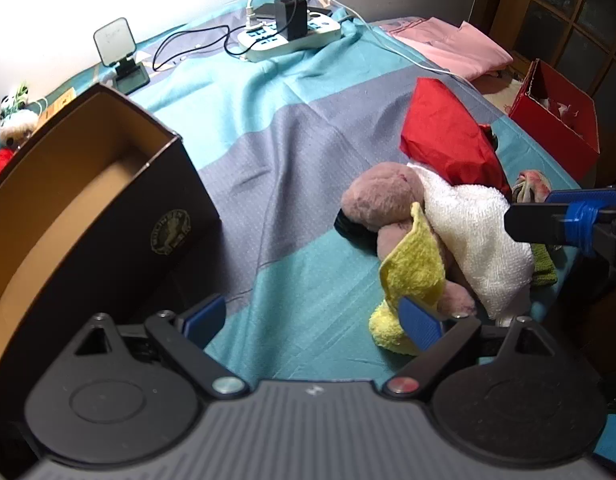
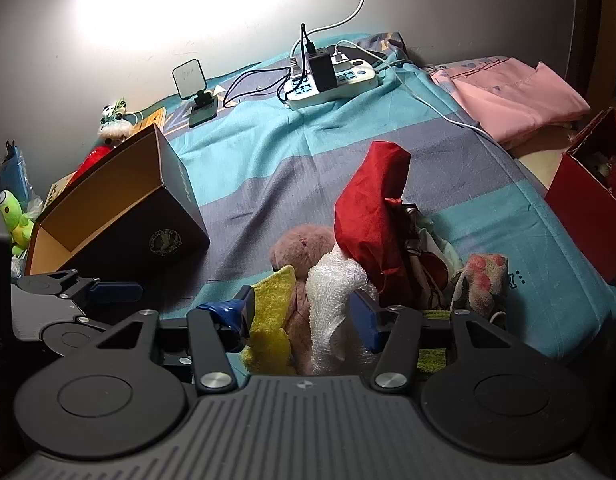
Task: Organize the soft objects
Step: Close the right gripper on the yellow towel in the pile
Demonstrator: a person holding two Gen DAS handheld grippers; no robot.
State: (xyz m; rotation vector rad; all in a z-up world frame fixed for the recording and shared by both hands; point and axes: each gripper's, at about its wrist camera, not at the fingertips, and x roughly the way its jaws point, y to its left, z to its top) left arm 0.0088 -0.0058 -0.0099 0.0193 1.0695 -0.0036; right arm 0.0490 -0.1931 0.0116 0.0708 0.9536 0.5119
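On a bed sheet [image 1: 292,152] with blue and grey stripes by a bright wall, the soft toy pile [image 2: 331,280] lies beside the open brown box [image 1: 88,184], and the left gripper [image 1: 311,320] and right gripper [image 2: 304,316] both stand open, holding nothing.

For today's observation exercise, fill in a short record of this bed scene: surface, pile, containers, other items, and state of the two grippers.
surface: striped bedsheet
pile: pink plush, yellow cloth, white towel, red cloth
containers: brown box, open and lying tilted; red box
other items: power strip, phone stand
left gripper: open, nothing between fingers
right gripper: open, over the pile
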